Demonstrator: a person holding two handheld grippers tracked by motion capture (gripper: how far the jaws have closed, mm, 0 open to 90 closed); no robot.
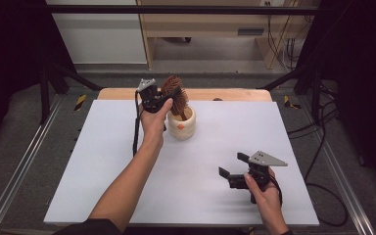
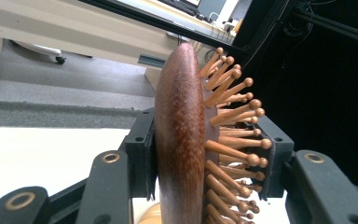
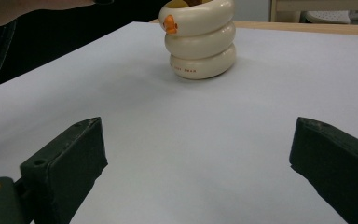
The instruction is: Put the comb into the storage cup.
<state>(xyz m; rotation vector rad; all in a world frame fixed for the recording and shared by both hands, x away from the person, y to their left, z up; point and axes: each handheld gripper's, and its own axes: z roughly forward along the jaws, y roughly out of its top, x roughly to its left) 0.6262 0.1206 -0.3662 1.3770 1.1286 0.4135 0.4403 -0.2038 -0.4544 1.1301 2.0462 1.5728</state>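
Note:
A cream ringed cup (image 1: 181,126) with an orange beak mark stands at the back middle of the white table; it is also ahead in the right gripper view (image 3: 200,39). My left gripper (image 1: 169,96) is shut on the head of a brown wooden hairbrush (image 1: 173,88), held just above and left of the cup. In the left gripper view the brush (image 2: 182,140) stands on edge between the jaws, its wooden pins pointing right. A second brush (image 1: 182,104) stands inside the cup. My right gripper (image 1: 234,165) hovers open near the front right, with nothing between its fingers (image 3: 70,163).
The white sheet (image 1: 103,161) covers the table, with a wooden strip (image 1: 235,94) along the far edge. Black frame bars and cables lie beyond both sides. A cabinet and shelving stand on the floor behind the table.

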